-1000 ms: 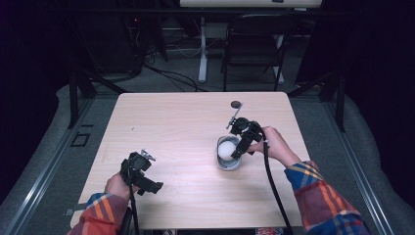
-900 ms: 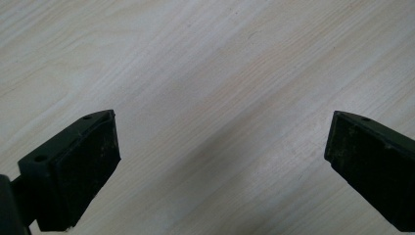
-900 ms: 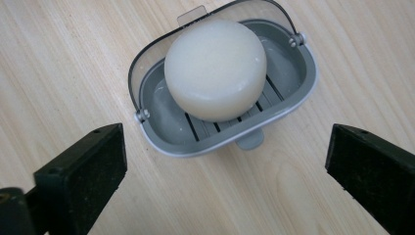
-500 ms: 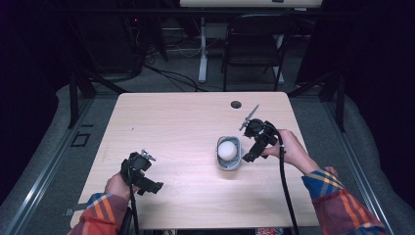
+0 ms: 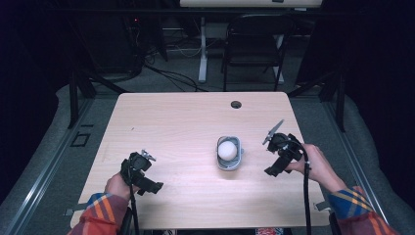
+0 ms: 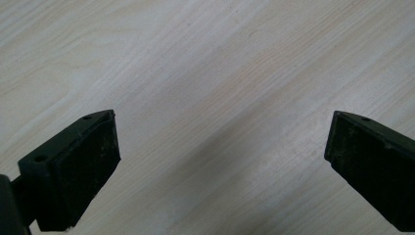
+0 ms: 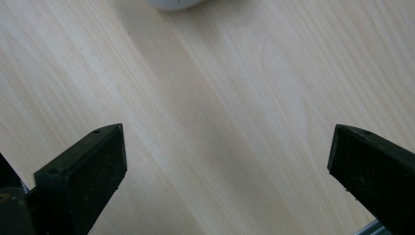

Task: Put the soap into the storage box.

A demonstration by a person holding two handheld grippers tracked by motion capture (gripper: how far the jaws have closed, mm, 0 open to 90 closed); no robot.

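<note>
Two hand-held grippers rest apart over a pale wooden table [image 5: 186, 117].

A white ball [image 5: 227, 149] sits in a small grey bowl [image 5: 229, 163] right of the frame's centre. The left gripper [image 6: 220, 147], lower left, and right gripper [image 7: 225, 147], just right of the bowl, both have jaws spread wide, holding nothing.

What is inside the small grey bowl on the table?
The grey bowl holds one white ball, which covers most of its inside. The bowl's floor beneath the ball is hidden, so anything under it cannot be seen. Both tongs are open and apart from the bowl.
</note>
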